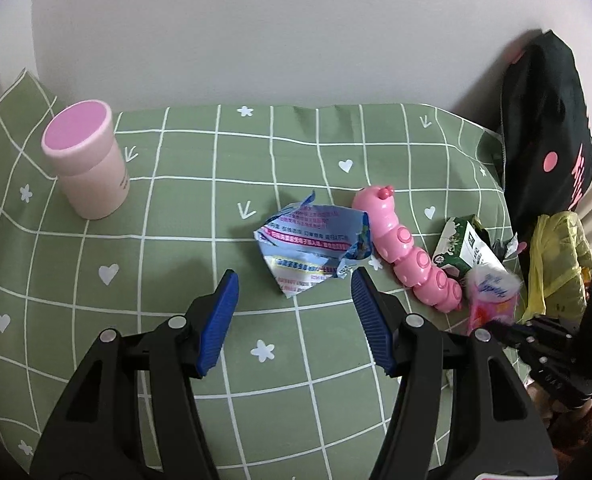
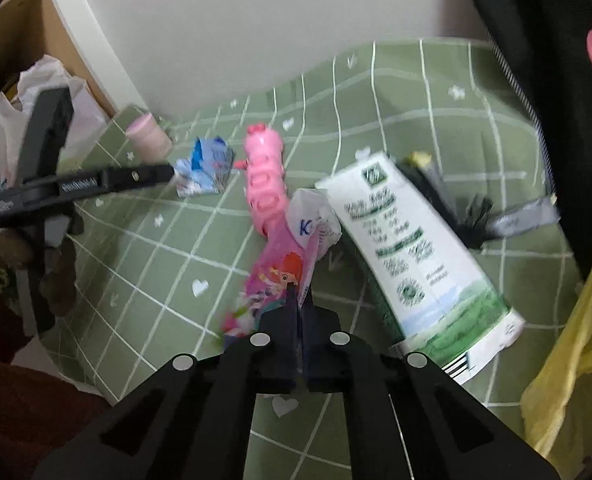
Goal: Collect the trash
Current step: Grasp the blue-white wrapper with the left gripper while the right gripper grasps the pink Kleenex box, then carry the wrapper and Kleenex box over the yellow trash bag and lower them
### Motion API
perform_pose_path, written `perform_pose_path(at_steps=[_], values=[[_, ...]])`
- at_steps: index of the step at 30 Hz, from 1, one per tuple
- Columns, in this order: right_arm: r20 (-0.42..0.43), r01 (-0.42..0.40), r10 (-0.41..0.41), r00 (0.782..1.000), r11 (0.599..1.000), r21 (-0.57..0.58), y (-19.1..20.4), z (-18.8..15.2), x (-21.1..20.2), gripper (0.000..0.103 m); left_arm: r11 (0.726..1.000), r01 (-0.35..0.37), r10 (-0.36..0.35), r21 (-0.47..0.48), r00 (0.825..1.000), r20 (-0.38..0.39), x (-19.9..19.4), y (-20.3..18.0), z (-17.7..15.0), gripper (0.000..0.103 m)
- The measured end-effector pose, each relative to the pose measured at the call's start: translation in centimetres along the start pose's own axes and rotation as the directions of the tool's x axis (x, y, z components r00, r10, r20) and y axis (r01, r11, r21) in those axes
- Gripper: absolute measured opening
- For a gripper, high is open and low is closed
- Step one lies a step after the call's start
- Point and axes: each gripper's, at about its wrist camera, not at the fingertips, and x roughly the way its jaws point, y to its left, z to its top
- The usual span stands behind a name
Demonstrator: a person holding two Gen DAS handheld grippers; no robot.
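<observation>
Two tools over a green checked tabletop (image 1: pixel 176 200).
The left tool (image 1: pixel 294 280) is seen spread open before a crumpled blue wrapper (image 1: pixel 312 248). Only the right-wrist view shows the right tool (image 2: pixel 298 294) clamped on a pink wrapper (image 2: pixel 272 276) beside a milk carton (image 2: pixel 412 256).

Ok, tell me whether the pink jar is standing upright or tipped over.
Upright. The pink jar stands on its base on the green cloth, lid on top, shown from the left wrist view.

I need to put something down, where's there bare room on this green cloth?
Bare cloth lies between the pink canister and the blue wrapper, and near the open left gripper. It is crowded rightward: pink caterpillar toy, milk carton, black bag.
</observation>
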Motion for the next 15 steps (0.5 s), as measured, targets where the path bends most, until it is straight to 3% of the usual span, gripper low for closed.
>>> perform_pose_path(at_steps=[4,9,11,13,15], values=[[0.067,0.025,-0.026,0.997,1.000,0.012,-0.4,0.9,-2.0,0.003,0.999,-0.007,0.006,-0.037,1.000,-0.013,0.5,0.6,0.5,0.055],[0.105,0.081,-0.085,0.991,0.996,0.040,-1.6,1.1,-3.9,0.003,0.991,-0.035,0.030,-0.129,0.999,-0.042,2.4,1.1,1.5,0.042],[0.108,0.107,-0.111,0.988,0.994,0.036,-1.8,0.9,-4.3,0.003,0.986,-0.027,0.019,-0.163,0.999,-0.049,3.0,1.2,1.9,0.034],[0.108,0.130,-0.132,0.985,0.991,0.026,-1.9,0.8,-4.6,0.003,0.982,0.001,-0.010,-0.188,0.999,-0.046,3.4,1.2,2.1,0.016],[0.116,0.139,-0.142,0.983,0.990,0.027,-2.0,0.6,-5.1,0.003,0.982,0.016,-0.023,-0.188,0.999,-0.036,3.2,0.8,2.4,0.004]])
